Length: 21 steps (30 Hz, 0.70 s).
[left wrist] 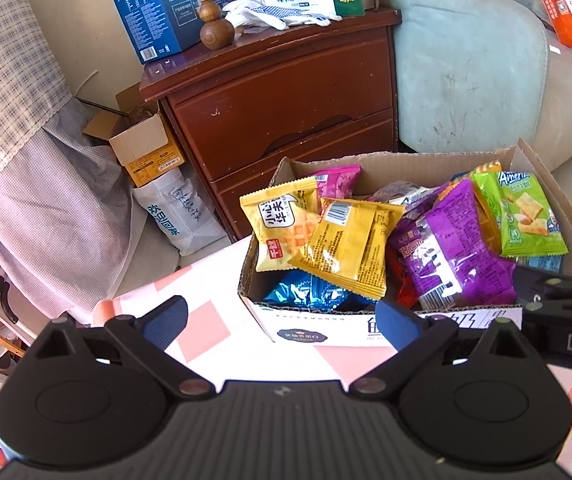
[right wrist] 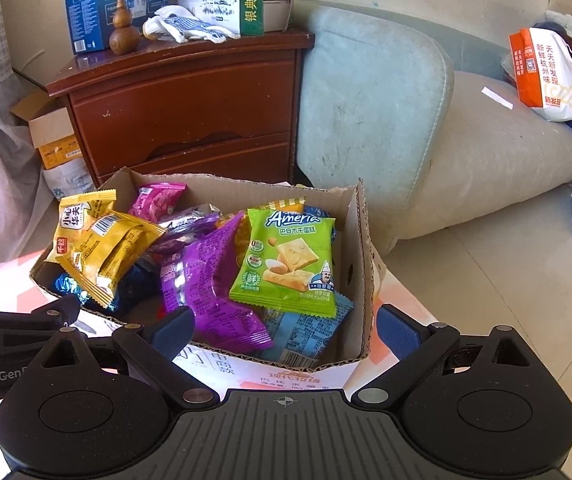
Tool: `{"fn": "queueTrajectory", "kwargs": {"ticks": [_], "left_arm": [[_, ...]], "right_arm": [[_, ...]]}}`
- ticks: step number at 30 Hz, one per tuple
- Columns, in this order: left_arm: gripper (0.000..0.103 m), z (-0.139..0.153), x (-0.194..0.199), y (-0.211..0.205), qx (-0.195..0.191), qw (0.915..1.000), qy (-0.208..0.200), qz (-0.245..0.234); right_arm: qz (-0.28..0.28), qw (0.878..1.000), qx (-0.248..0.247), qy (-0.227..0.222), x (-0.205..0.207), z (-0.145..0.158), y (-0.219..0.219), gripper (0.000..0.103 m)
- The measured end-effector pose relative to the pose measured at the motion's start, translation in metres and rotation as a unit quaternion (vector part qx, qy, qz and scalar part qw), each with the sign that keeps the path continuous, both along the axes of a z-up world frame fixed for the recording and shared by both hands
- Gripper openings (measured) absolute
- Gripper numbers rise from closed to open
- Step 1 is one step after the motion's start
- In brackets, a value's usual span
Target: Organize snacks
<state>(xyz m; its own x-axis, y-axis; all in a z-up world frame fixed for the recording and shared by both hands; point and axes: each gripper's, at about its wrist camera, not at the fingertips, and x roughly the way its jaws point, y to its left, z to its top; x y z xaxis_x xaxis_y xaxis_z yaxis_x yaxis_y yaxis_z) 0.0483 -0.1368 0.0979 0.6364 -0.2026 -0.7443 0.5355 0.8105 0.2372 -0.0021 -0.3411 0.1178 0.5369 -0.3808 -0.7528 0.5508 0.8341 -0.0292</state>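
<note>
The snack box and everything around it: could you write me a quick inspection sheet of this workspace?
Surface: table with a pink-and-white checked cover.
Job's things: open cardboard box full of packets; green packet on top, purple packet beside it, yellow packets at the left end.
Clutter: nothing seen on the table besides the box.
Grippers: left gripper and right gripper both open, empty, near the box front.
Cables: nothing seen.
Surroundings: wooden cabinet holding cartons, sofa, bag on it.

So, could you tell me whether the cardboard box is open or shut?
Open: the cardboard box has its flaps up, with snack packets piled in plain view.
</note>
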Motion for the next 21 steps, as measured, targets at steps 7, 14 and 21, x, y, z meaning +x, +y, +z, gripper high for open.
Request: {"fn": "queueTrajectory", "kwargs": {"ticks": [7, 14, 21], "left_arm": [[0.099, -0.008, -0.016, 0.025, 0.017, 0.9998, 0.008, 0.004], [0.099, -0.015, -0.033, 0.048, 0.018, 0.9994, 0.025, 0.016], [0.100, -0.015, -0.041, 0.070, 0.003, 0.9990, 0.042, 0.017]], "right_arm": [[0.027, 1.000, 0.007, 0.002, -0.014, -0.003, 0.025, 0.099], [0.045, 0.999, 0.010, 0.003, -0.031, -0.008, 0.047, 0.099], [0.057, 0.998, 0.033, 0.006, -0.044, -0.020, 0.057, 0.099]]}}
